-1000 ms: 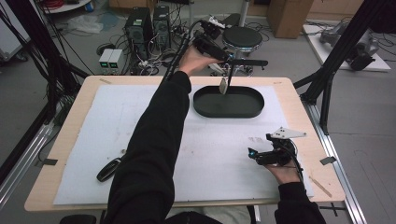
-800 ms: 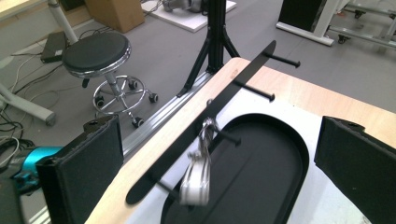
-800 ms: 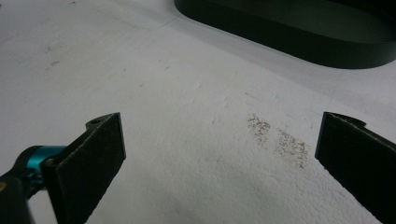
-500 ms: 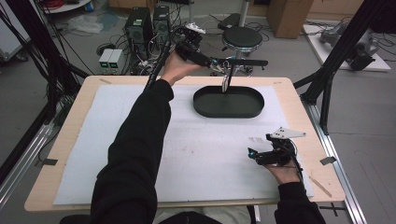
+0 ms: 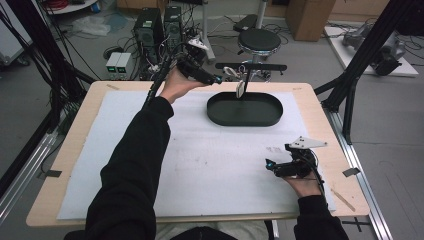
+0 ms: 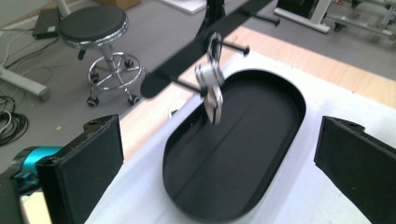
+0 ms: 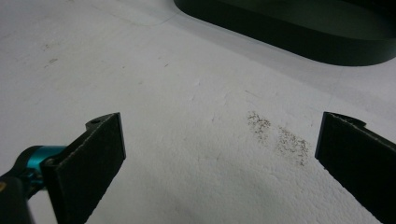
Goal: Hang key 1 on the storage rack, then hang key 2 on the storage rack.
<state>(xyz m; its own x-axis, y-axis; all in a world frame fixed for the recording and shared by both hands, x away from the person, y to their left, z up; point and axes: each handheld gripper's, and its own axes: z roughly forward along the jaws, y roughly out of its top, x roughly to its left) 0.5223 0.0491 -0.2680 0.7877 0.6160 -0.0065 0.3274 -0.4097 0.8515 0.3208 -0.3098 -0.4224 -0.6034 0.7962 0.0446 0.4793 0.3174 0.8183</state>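
Left gripper [image 5: 216, 79], jaws spread wide and holding nothing, hovered at the far edge of the counter [image 5: 75, 145], just left of the black oval tray [image 5: 245, 111]. A keyring with a white tag [image 6: 211, 88] hung from a peg of the black rack [image 5: 250, 66] above the tray's far rim. Right gripper [image 5: 270, 166], equally wide and empty, rested near the counter's front right on the white mat [image 5: 200, 160].
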